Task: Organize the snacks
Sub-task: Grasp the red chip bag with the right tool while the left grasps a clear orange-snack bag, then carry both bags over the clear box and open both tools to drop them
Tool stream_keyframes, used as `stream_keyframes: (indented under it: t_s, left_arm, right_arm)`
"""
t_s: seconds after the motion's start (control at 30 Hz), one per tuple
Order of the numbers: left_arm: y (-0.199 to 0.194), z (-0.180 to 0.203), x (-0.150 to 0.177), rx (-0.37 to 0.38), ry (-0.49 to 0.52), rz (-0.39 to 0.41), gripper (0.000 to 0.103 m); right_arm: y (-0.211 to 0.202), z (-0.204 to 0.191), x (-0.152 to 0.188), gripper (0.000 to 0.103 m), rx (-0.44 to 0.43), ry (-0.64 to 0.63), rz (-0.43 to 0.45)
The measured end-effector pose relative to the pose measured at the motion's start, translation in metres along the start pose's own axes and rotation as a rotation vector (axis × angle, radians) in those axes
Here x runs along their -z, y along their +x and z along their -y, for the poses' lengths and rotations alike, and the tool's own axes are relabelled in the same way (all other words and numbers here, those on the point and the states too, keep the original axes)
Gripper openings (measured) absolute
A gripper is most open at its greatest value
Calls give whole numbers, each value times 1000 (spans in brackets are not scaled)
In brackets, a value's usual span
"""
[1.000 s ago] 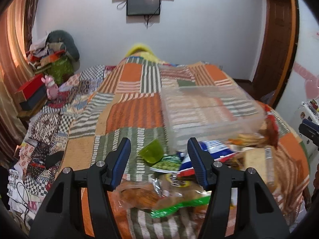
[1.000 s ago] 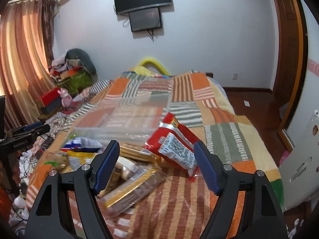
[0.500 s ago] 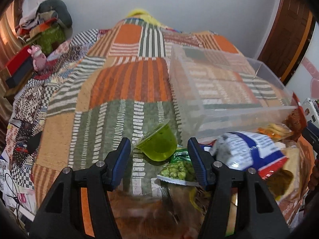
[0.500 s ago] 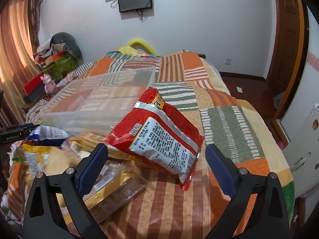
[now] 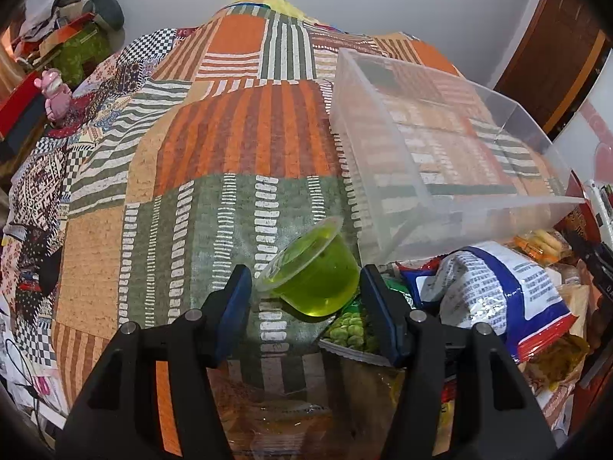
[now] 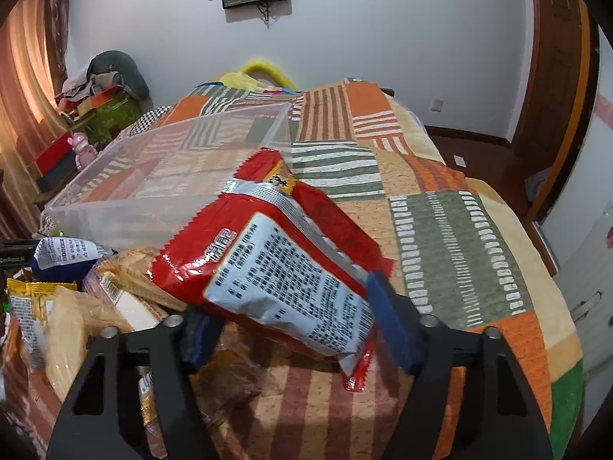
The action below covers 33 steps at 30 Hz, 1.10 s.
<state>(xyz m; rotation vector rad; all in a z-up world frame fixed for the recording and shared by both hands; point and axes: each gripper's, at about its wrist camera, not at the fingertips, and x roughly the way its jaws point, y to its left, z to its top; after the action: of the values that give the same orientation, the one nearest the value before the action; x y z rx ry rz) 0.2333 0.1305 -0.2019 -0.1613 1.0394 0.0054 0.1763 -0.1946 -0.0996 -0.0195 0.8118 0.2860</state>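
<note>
A green jelly cup [image 5: 312, 276] lies on its side on the patchwork bedspread. My left gripper [image 5: 304, 299] is open, its jaws on either side of the cup without closing on it. A red and white snack bag [image 6: 276, 264] lies on the snack pile. My right gripper [image 6: 295, 329] is open around the bag's near end, the left finger partly hidden under it. A clear plastic bin [image 5: 440, 153] stands empty beyond the pile; it also shows in the right wrist view [image 6: 153, 176].
A blue and white bag [image 5: 505, 291], a green pea packet [image 5: 350, 331] and several biscuit packs [image 6: 61, 322] crowd the near bed. A pink toy [image 5: 55, 90] and boxes stand left of the bed. A wooden door [image 6: 555, 76] is at right.
Both grippers moved forward and down. The left one now straddles the jelly cup. The right one narrowed from wide open and now brackets the red bag's near end.
</note>
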Motion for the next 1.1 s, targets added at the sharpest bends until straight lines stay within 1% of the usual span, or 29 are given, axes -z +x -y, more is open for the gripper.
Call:
stream_keyframes:
  t_s: [0.13, 0.2, 0.3, 0.33, 0.37, 0.4, 0.43, 0.47, 0.5, 0.57, 0.67, 0.77, 0.8, 0.83, 0.87, 0.93, 0.97, 1.0, 1.03, 1.1]
  left_arm:
    - [1, 3, -1, -12, 4, 6, 57]
    - [-1, 3, 1, -16, 5, 12, 56]
    - [-4, 5, 4, -32, 8, 29, 56]
    - [-5, 6, 5, -41, 9, 36, 56]
    - [-8, 7, 6, -47, 10, 44, 55]
    - [-10, 7, 7, -51, 13, 51, 52]
    - [-15, 8, 8, -51, 16, 62, 35]
    - [-22, 9, 9, -58, 23, 79, 16]
    - [-27, 11, 9, -65, 31, 79, 2]
    - [-34, 11, 9, -31, 25, 80, 2]
    - [-39, 12, 9, -52, 42, 79, 2]
    - [-45, 5, 7, -40, 13, 87, 5]
    - [-48, 2, 7, -39, 8, 87, 9]
    - [-50, -1, 7, -46, 3, 90, 15]
    - [-54, -4, 8, -58, -3, 95, 19]
    - [-61, -9, 13, -65, -10, 105, 39]
    - [-67, -12, 16, -72, -14, 115, 44]
    - [-73, -14, 21, -83, -18, 127, 54]
    - [-79, -16, 26, -95, -22, 139, 62]
    - [-86, -20, 35, -113, -22, 150, 66]
  right_arm:
    - [-4, 4, 0, 44, 2, 3, 12]
    - [-8, 6, 0, 41, 2, 6, 21]
    - [-13, 5, -3, 30, 3, 8, 41]
    - [-15, 5, -4, 24, 0, 10, 45]
    - [-17, 7, -4, 21, 0, 13, 48]
    - [-19, 9, -4, 20, -11, 19, 49]
    - [-20, 8, -5, 20, -16, 24, 50]
    - [-22, 10, -5, 20, -18, 30, 55]
    - [-24, 10, -5, 20, -15, 31, 60]
    - [-27, 11, -5, 20, -10, 30, 71]
    - [-32, 11, -5, 19, -19, 37, 87]
    - [-37, 10, -6, 19, -21, 45, 102]
    - [-37, 10, -7, 19, -21, 49, 104]
    - [-38, 11, -8, 19, -23, 54, 106]
    - [-38, 12, -9, 19, -24, 57, 107]
    - [-39, 12, -10, 19, -20, 61, 113]
    - [-40, 13, -11, 19, -20, 61, 118]
    - [-41, 13, -11, 19, -20, 62, 123]
    - [-42, 11, -11, 19, -21, 64, 127]
    - [-43, 10, -11, 19, -27, 66, 130]
